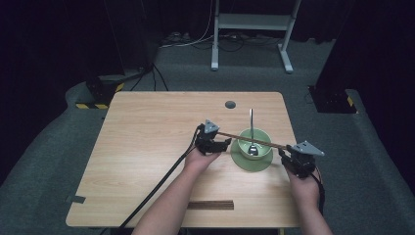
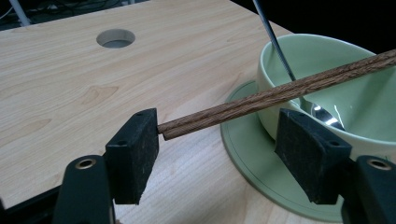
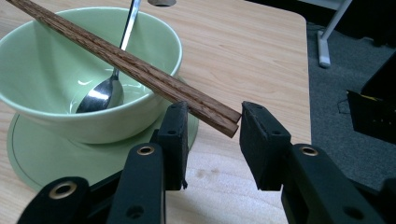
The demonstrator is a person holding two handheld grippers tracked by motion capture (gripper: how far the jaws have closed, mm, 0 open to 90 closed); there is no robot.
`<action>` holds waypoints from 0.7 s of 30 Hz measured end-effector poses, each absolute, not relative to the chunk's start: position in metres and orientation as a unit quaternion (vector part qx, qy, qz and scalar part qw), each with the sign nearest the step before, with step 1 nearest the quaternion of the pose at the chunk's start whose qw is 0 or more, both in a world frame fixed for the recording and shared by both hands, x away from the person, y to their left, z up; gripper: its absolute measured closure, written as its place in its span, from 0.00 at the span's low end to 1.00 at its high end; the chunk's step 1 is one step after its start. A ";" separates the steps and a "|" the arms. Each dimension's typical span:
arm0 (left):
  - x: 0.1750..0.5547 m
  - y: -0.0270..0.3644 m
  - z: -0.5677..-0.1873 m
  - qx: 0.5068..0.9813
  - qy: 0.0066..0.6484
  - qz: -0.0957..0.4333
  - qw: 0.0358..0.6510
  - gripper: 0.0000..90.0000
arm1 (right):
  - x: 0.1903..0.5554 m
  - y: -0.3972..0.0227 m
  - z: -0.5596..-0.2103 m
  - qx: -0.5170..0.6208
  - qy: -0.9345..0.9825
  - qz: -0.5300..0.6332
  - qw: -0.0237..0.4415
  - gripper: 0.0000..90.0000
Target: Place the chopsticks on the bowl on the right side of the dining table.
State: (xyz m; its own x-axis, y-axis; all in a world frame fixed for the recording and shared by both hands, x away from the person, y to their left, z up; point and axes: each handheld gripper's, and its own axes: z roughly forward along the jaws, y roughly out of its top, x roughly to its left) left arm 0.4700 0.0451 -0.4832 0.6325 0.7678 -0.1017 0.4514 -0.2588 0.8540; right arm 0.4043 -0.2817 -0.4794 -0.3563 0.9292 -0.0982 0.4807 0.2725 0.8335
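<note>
On the wooden table (image 1: 147, 147), a pair of chopsticks (image 1: 252, 139) spans the green bowl (image 1: 259, 139) lengthwise between both tools, the left tool (image 2: 217, 144) and right tool (image 3: 212, 140) each standing apart around an end.

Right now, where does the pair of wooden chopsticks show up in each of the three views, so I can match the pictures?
High view: the chopsticks lie across the green bowl, right of centre, between the two tongs.
Left gripper view: they run from the left pad up to the right edge, over the bowl rim.
Right gripper view: they slant from the top left corner down to between the pads.
Shared landmark: the spoon standing in the bowl.
</note>
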 end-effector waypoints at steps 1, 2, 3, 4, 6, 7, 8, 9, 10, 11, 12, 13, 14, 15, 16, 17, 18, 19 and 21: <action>0.468 0.046 -0.483 0.775 0.392 0.171 0.465 0.35 | 0.403 -0.282 -0.480 0.478 0.737 0.368 0.304 0.69; 0.466 0.046 -0.483 0.776 0.391 0.171 0.464 0.36 | 0.402 -0.282 -0.480 0.478 0.737 0.368 0.304 0.69; 0.466 0.046 -0.483 0.776 0.391 0.171 0.464 0.37 | 0.401 -0.282 -0.481 0.478 0.738 0.367 0.305 0.69; 0.462 0.048 -0.483 0.776 0.389 0.176 0.464 0.38 | 0.400 -0.283 -0.481 0.475 0.739 0.368 0.304 0.69; 0.457 0.049 -0.484 0.776 0.387 0.178 0.464 0.39 | 0.397 -0.283 -0.482 0.475 0.739 0.368 0.303 0.69; 0.455 0.049 -0.484 0.778 0.384 0.180 0.464 0.39 | 0.396 -0.282 -0.482 0.475 0.740 0.368 0.304 0.69; 0.453 0.050 -0.485 0.778 0.383 0.182 0.464 0.39 | 0.395 -0.282 -0.483 0.474 0.740 0.368 0.304 0.69; 0.451 0.051 -0.485 0.777 0.384 0.180 0.465 0.39 | 0.393 -0.282 -0.483 0.475 0.740 0.368 0.304 0.69; 0.450 0.052 -0.485 0.777 0.383 0.181 0.465 0.39 | 0.392 -0.282 -0.483 0.474 0.740 0.368 0.304 0.69; 0.447 0.052 -0.485 0.776 0.384 0.181 0.467 0.40 | 0.391 -0.281 -0.483 0.473 0.740 0.368 0.304 0.69; 0.445 0.053 -0.485 0.775 0.384 0.181 0.467 0.40 | 0.390 -0.281 -0.483 0.473 0.741 0.368 0.304 0.69; 0.443 0.053 -0.485 0.775 0.384 0.182 0.467 0.40 | 0.389 -0.280 -0.483 0.473 0.741 0.368 0.305 0.68; 0.442 0.054 -0.485 0.776 0.384 0.182 0.467 0.40 | 0.388 -0.280 -0.482 0.472 0.741 0.367 0.305 0.68; 0.441 0.055 -0.485 0.776 0.383 0.183 0.467 0.41 | 0.387 -0.279 -0.482 0.471 0.742 0.366 0.306 0.68; 0.439 0.056 -0.485 0.775 0.383 0.182 0.469 0.41 | 0.387 -0.279 -0.482 0.472 0.742 0.366 0.306 0.68; 0.439 0.056 -0.486 0.774 0.383 0.181 0.470 0.41 | 0.386 -0.279 -0.482 0.472 0.741 0.366 0.306 0.68; 0.438 0.057 -0.487 0.775 0.382 0.181 0.470 0.41 | 0.386 -0.279 -0.482 0.472 0.741 0.366 0.307 0.68; 0.437 0.057 -0.488 0.775 0.383 0.179 0.470 0.42 | 0.386 -0.278 -0.483 0.472 0.741 0.365 0.307 0.68; 0.437 0.057 -0.489 0.778 0.382 0.178 0.465 0.42 | 0.386 -0.278 -0.483 0.474 0.739 0.365 0.309 0.68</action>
State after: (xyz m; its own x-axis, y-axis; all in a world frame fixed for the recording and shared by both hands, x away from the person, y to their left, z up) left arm 0.4368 0.0566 -0.4895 0.6444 0.7607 -0.0775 0.4288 -0.2756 0.8603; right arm 0.3865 -0.2784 -0.4833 -0.3594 0.9266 -0.1107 0.4760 0.2840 0.8323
